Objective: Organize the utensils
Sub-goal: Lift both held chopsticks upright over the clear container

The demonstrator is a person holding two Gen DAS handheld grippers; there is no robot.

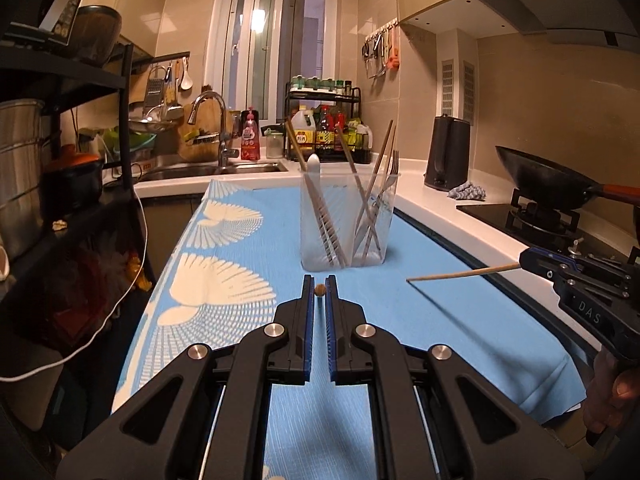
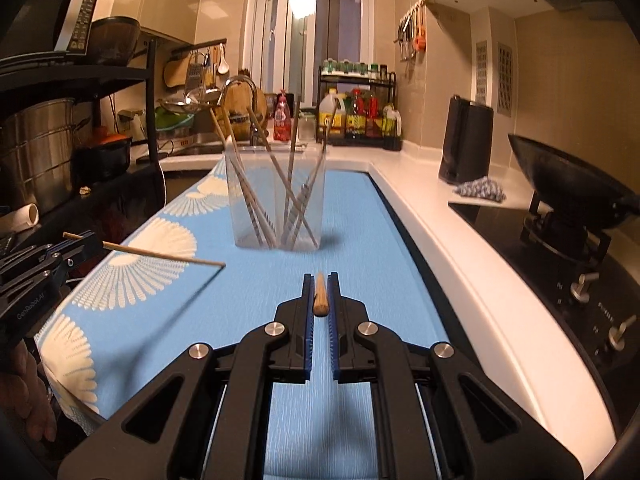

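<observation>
A blue cloth with white fan prints (image 1: 224,240) covers the counter beneath both pairs of tongs and runs ahead of them toward the sink (image 1: 208,170). To the right of the right gripper sits the black wok (image 2: 560,176) on the stove.

Straight ahead of both grippers, standing upright on the cloth, is a clear plastic utensil holder (image 1: 348,220). It holds several chopsticks leaning at crossed angles, a fork (image 1: 394,164) and a white-handled utensil.

The left gripper (image 1: 319,290) has its jaws pressed together on a wooden chopstick (image 1: 319,290), seen end-on in its own view as a small round tip between the blue pads. From the right wrist view, that chopstick points across toward the right, held above the cloth.

The right gripper (image 2: 320,292) is likewise clamped on a second wooden chopstick (image 2: 321,296). From the left wrist view, its thin end points left, above the cloth, short of the holder.
</observation>
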